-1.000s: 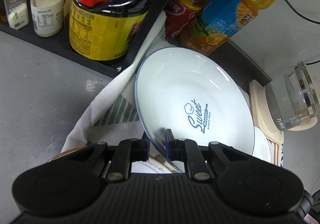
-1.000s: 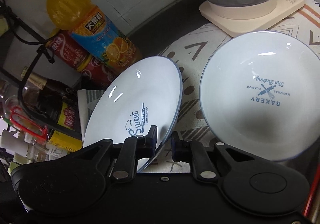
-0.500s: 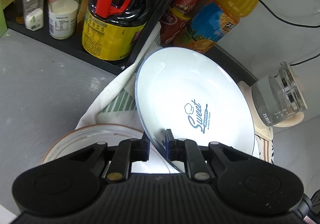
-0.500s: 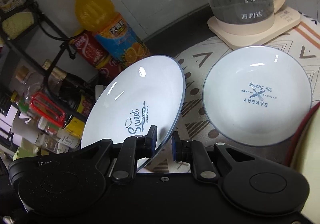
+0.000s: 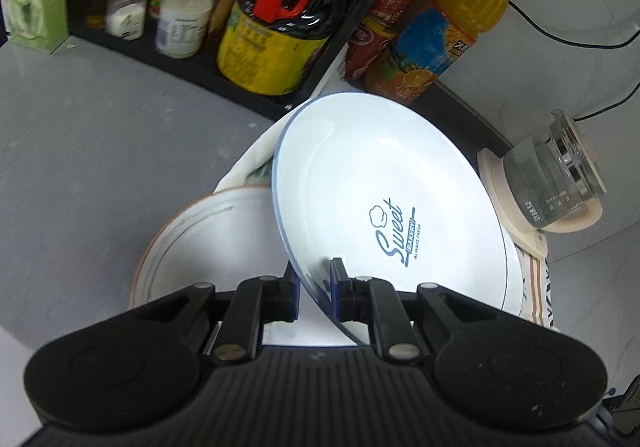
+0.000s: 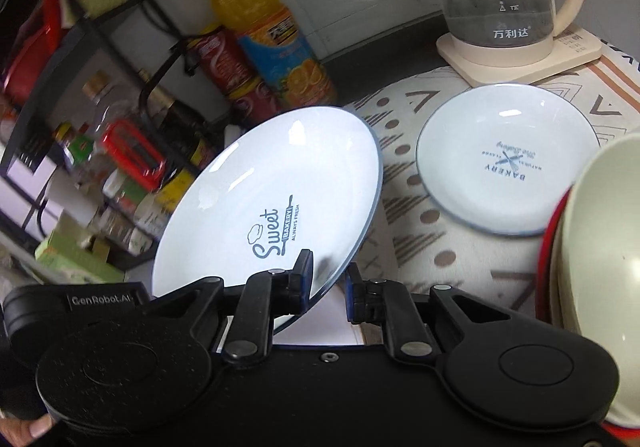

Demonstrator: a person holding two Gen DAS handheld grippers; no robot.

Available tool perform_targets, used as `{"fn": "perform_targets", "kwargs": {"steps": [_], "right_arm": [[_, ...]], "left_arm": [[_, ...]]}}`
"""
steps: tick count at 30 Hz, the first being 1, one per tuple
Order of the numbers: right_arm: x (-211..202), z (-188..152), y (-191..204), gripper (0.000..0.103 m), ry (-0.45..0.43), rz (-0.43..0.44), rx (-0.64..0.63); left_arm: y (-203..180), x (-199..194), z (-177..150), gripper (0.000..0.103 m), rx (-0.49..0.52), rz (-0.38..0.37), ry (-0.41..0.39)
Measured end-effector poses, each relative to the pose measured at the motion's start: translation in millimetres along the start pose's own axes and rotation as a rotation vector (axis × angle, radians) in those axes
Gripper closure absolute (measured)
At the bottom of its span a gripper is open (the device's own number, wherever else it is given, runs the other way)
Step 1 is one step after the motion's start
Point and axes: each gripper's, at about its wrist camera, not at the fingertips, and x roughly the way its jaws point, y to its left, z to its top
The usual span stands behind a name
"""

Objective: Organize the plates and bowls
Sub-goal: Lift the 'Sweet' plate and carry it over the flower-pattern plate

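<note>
Left wrist: left gripper [image 5: 314, 289] clamped on rim of Sweet plate [image 5: 384, 207], held tilted above rimmed plate [image 5: 208, 243], not yet stacked

Right wrist: right gripper [image 6: 328, 283] jaws slightly apart, astride the same rim; contact unclear. Bakery plate [image 6: 506, 159] on cloth [image 6: 420, 243], bowls [image 6: 600, 239] beside it, apparently still unsorted

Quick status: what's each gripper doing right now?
Left gripper: shut on the rim of the Sweet Bakery plate.
Right gripper: shut on the same plate's rim, plate held tilted.
</note>
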Motion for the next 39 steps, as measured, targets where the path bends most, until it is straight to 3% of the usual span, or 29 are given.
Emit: {"fn": "perform_targets", "kwargs": {"steps": [19, 39], "right_arm": [[-19, -51, 6, 0.088, 0.071, -0.029, -0.071], [-9, -56, 14, 0.088, 0.119, -0.076, -0.093]], "left_arm": [[35, -22, -56, 0.088, -0.028, 0.045, 0.071], [46, -11, -58, 0.084, -0.052, 0.045, 0.156]]}}
